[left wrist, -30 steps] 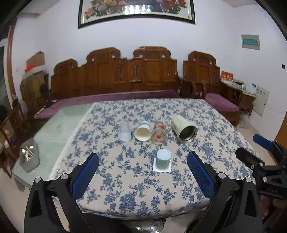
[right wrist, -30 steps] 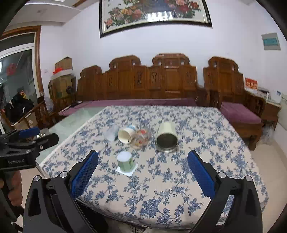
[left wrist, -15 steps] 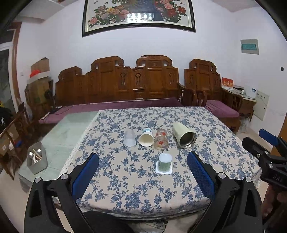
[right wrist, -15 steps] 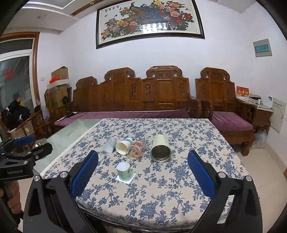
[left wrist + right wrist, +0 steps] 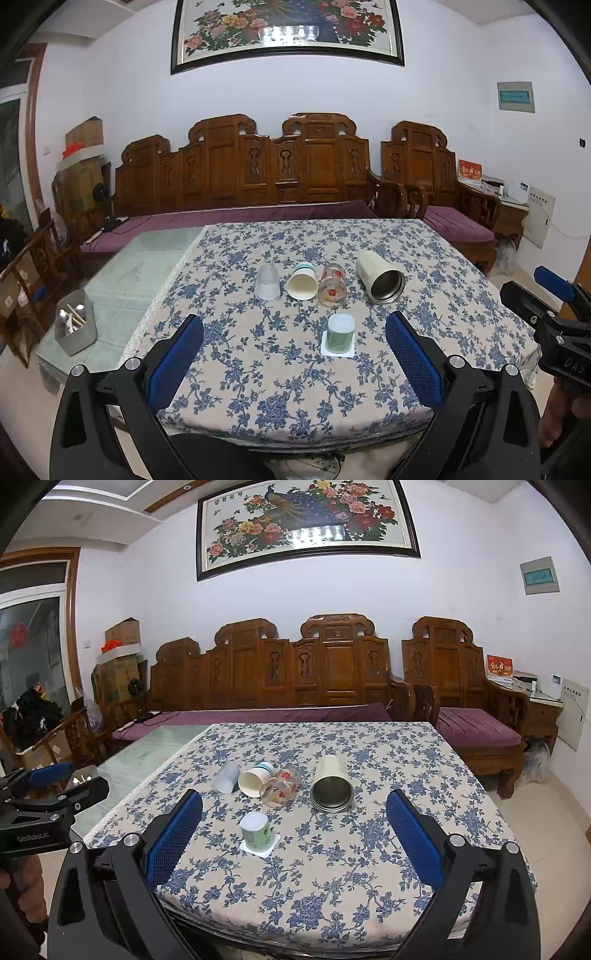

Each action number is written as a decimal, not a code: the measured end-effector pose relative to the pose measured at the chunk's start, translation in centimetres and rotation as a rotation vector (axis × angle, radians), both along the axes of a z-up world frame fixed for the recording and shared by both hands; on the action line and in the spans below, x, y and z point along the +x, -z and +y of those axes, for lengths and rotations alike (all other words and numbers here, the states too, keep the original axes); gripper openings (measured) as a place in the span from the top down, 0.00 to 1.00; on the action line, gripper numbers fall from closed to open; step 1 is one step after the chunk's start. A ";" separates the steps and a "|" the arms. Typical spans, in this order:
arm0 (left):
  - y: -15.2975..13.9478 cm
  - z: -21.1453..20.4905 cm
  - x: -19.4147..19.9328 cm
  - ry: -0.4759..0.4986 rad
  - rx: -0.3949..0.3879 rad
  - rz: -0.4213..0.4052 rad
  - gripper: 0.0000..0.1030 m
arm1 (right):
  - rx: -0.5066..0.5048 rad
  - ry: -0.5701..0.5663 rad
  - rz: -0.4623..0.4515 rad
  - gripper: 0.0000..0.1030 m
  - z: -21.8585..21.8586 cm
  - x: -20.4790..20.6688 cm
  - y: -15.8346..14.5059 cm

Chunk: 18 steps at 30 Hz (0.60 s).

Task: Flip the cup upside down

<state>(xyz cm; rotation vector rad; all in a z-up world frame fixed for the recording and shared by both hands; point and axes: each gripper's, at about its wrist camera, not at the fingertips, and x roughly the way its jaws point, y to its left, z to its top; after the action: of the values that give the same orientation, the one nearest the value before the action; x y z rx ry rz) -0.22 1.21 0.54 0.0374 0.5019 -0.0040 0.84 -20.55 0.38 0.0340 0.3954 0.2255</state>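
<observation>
Big carved wooden bench (image 5: 280,166) runs along the back wall, and in front of it the table (image 5: 303,398) fills the middle of both views, its blue-flowered cloth reaching the near edge while a bare green strip (image 5: 147,266) shows down the left side. Plenty of uncovered cloth between the near edge and the cups. Both claws hang back off that near edge: the left gripper (image 5: 294,354) spread wide with nothing between its blue pads, the right gripper (image 5: 294,834) just as wide and just as empty. Across the middle of the table lies a row: a cream steel tumbler (image 5: 380,277) on its side at the right, mouth toward the cameras, then a flowered glass (image 5: 332,286) touching a white paper cup (image 5: 303,281), both tipped over, then a clear plastic cup (image 5: 268,282) mouth-down at the left end. Nearer the edge, apart from the row, a small green cup (image 5: 340,332) stands upright on a white coaster (image 5: 338,349).
</observation>
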 end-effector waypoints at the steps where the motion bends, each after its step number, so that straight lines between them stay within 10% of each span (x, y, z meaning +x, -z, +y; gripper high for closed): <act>1: 0.0 0.0 0.0 0.000 0.000 0.000 0.08 | 0.000 0.000 0.000 0.03 0.0 0.0 0.0; 18: 0.0 -0.1 -0.1 -0.001 -0.001 -0.002 0.08 | 0.001 0.001 0.000 0.03 -0.1 0.0 0.0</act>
<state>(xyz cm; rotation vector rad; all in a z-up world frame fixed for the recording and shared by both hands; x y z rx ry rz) -0.34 1.08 0.54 0.0362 0.4998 -0.0033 0.88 -20.64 0.42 0.0350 0.3952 0.2248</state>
